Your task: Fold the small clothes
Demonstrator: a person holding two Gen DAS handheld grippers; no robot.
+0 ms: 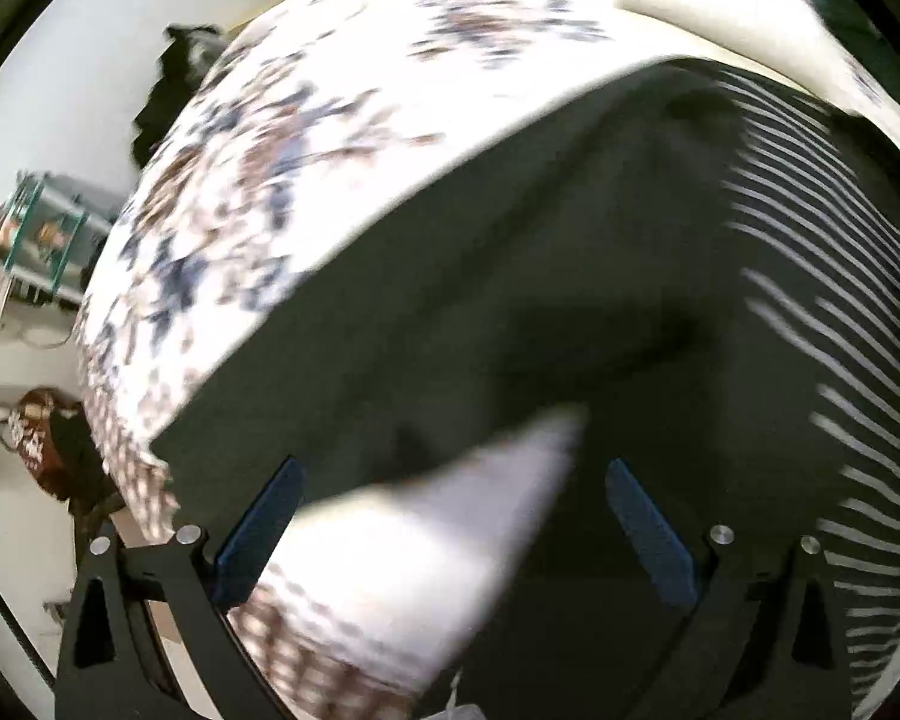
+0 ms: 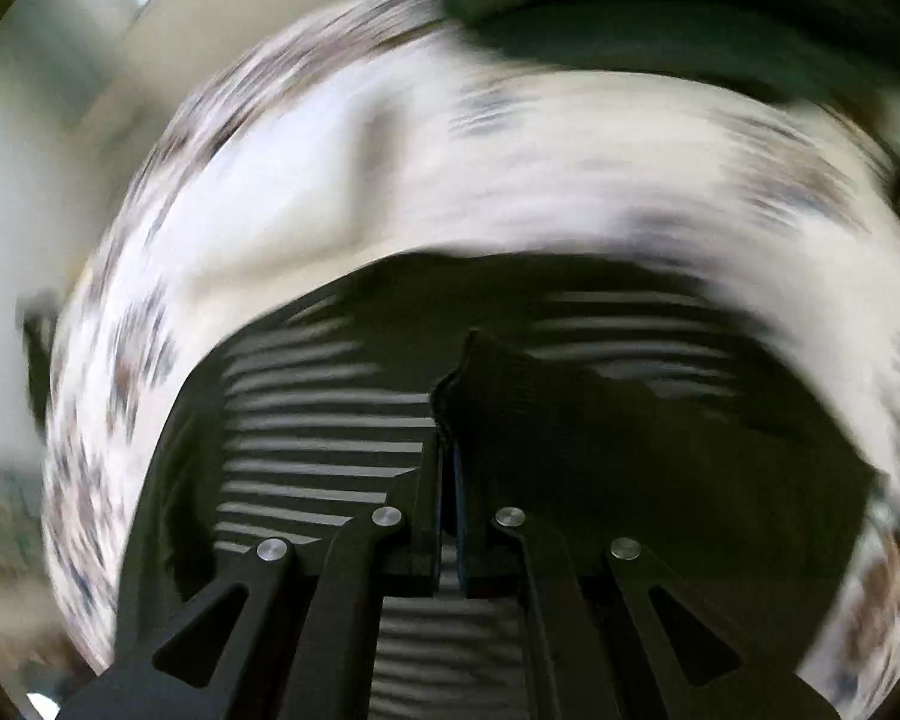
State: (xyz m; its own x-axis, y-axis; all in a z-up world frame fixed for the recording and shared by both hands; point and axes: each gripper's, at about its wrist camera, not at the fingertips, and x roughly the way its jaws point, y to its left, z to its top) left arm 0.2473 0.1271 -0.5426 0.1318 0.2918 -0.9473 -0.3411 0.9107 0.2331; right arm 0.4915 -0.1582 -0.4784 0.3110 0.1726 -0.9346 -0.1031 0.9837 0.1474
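Observation:
A dark garment with a white-striped part lies on a white floral-print cloth. My left gripper is open just above the garment's near edge, its blue pads wide apart, with a corner of the floral cloth between them. In the right wrist view my right gripper is shut on a fold of the dark garment and holds it over the striped part. Both views are blurred by motion.
The floral cloth covers the work surface. A dark green item lies at its far edge. Left of the surface are a black object, a shelf and a brown bag on the floor.

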